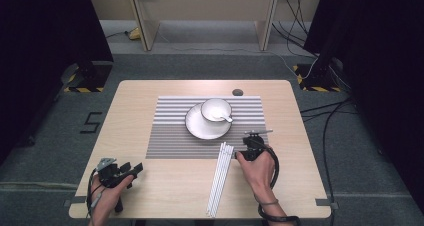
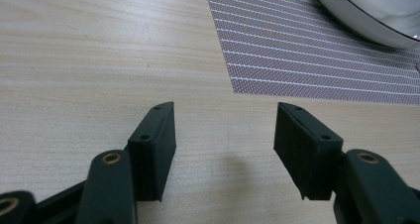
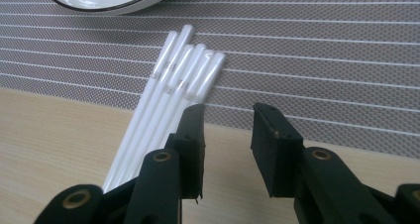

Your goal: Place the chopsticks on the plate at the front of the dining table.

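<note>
A bundle of several long white sticks (image 1: 220, 178) lies on the table, far ends on the striped placemat (image 1: 170, 136). My right gripper (image 1: 251, 140) sits just right of the bundle's far end. In the right gripper view its jaws (image 3: 228, 135) stand open with nothing between them, and the sticks (image 3: 173, 85) run past the outer side of the left jaw. A white plate (image 1: 197, 128) on the mat carries a white bowl (image 1: 214, 107) with a spoon (image 1: 225, 118). My left gripper (image 1: 134, 169) rests open near the front left, jaws (image 2: 225, 140) empty over bare wood.
A small dark disc (image 1: 237, 92) lies at the table's far edge. The placemat's corner (image 2: 307, 55) and plate rim (image 2: 366, 21) lie ahead of the left gripper. Bare wood (image 1: 175, 191) runs between the hands. Cables trail on the floor at right.
</note>
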Tool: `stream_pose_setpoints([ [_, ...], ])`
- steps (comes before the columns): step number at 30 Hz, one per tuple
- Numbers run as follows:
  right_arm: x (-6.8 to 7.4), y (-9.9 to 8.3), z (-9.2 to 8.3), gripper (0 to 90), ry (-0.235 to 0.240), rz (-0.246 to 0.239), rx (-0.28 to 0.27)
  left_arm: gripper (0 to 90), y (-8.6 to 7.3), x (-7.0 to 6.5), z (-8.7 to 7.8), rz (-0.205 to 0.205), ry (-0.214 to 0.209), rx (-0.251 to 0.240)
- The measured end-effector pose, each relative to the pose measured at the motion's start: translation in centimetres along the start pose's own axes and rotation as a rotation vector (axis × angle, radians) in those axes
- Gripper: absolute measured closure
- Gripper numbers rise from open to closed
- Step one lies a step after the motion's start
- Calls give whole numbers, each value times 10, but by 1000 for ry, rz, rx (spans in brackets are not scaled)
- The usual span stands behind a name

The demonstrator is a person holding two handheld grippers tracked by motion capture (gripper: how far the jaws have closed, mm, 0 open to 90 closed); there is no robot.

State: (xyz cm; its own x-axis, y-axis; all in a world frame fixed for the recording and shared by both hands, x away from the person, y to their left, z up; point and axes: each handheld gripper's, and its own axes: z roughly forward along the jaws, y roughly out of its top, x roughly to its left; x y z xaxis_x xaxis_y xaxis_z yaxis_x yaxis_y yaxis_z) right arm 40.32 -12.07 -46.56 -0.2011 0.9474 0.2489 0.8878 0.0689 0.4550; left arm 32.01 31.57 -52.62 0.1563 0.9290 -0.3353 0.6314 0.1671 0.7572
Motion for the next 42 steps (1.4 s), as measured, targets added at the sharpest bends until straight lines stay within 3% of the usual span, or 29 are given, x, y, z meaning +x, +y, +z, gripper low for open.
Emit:
stream_pose_setpoints([
  [12, 26, 6, 22, 724, -60, -33, 59, 410, 0, 0, 0, -1, -2, 0],
  [22, 35, 9, 29, 780, -113, -57, 87, 410, 0, 0, 0, -2, -4, -1],
  [34, 29, 11, 28, 838, -160, -96, 116, 410, 0, 0, 0, 0, -3, 0],
  [42, 25, 11, 27, 839, -163, -117, 139, 410, 0, 0, 0, 0, -3, 0],
])
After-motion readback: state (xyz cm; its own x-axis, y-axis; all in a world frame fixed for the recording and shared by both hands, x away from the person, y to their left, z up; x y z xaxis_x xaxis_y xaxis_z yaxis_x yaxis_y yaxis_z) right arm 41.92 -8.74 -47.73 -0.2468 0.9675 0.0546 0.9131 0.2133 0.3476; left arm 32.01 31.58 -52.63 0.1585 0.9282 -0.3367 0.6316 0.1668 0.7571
